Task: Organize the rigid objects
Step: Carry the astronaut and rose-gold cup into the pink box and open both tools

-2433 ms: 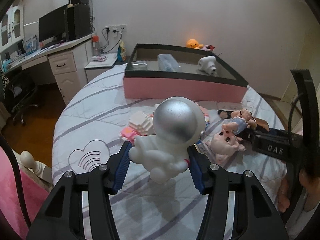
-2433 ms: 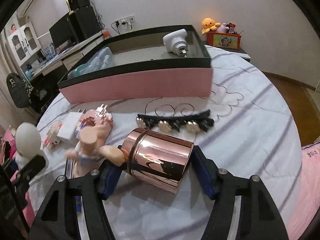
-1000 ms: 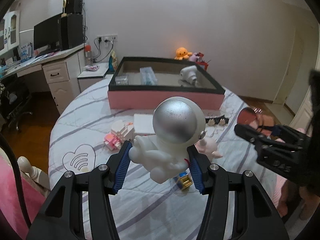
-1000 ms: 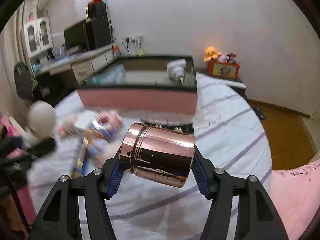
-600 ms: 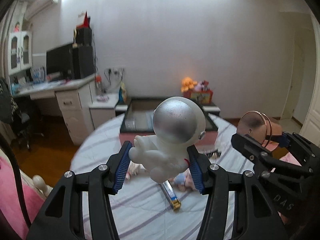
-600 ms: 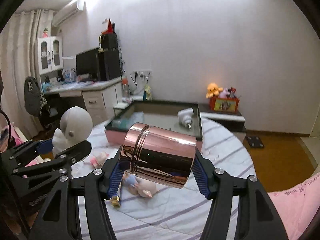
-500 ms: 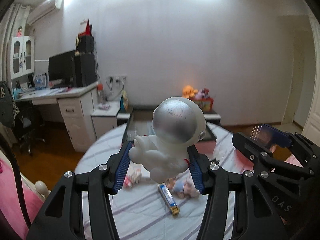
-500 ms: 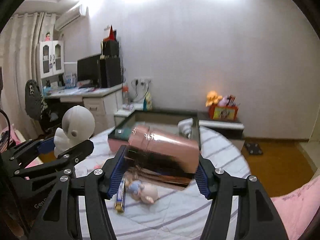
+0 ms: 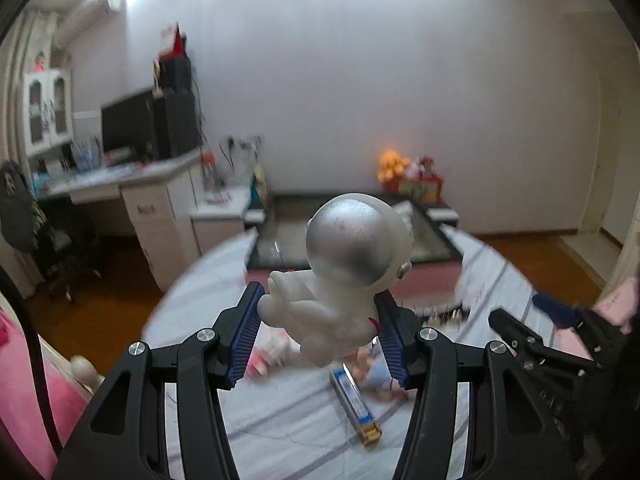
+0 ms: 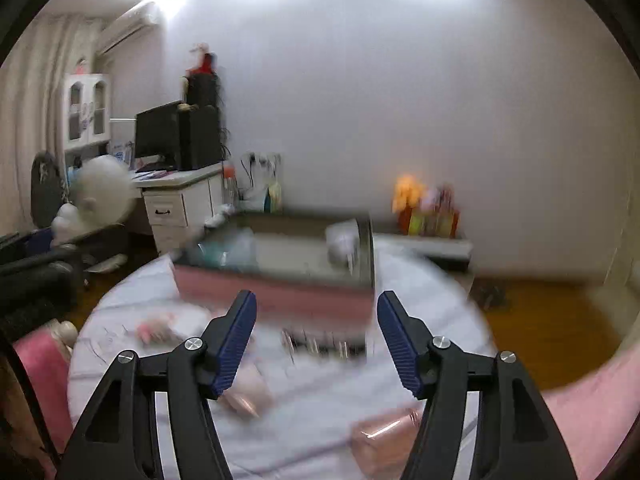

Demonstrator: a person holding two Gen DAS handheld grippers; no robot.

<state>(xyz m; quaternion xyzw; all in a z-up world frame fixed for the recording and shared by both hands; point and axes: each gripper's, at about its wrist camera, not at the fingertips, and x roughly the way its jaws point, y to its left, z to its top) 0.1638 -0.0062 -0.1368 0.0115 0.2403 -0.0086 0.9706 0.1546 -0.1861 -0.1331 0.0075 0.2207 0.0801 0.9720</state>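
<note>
My left gripper [image 9: 319, 297] is shut on a white astronaut figure [image 9: 340, 276] with a silver helmet, held up over the bed. The figure also shows at the left of the right wrist view as a blurred astronaut [image 10: 100, 196]. My right gripper [image 10: 316, 298] has its jaws opening, with nothing between the blue pads. The rose-gold metal cup [image 10: 384, 434] lies blurred on the sheet below them, near the right finger. The pink box [image 10: 280, 292] with a black rim stands on the far side of the bed, with a few items inside.
On the striped sheet lie a blue and gold bar [image 9: 356, 404], a small doll [image 9: 376, 372], pink toys and a black strip of clips [image 10: 320, 344]. A white desk [image 9: 152, 208] with a monitor stands to the left. Wooden floor surrounds the round bed.
The rose-gold cup has left the right gripper's pads and dropped to the sheet, and those jaws have widened. The left gripper still holds the astronaut. Both views are blurred with motion.
</note>
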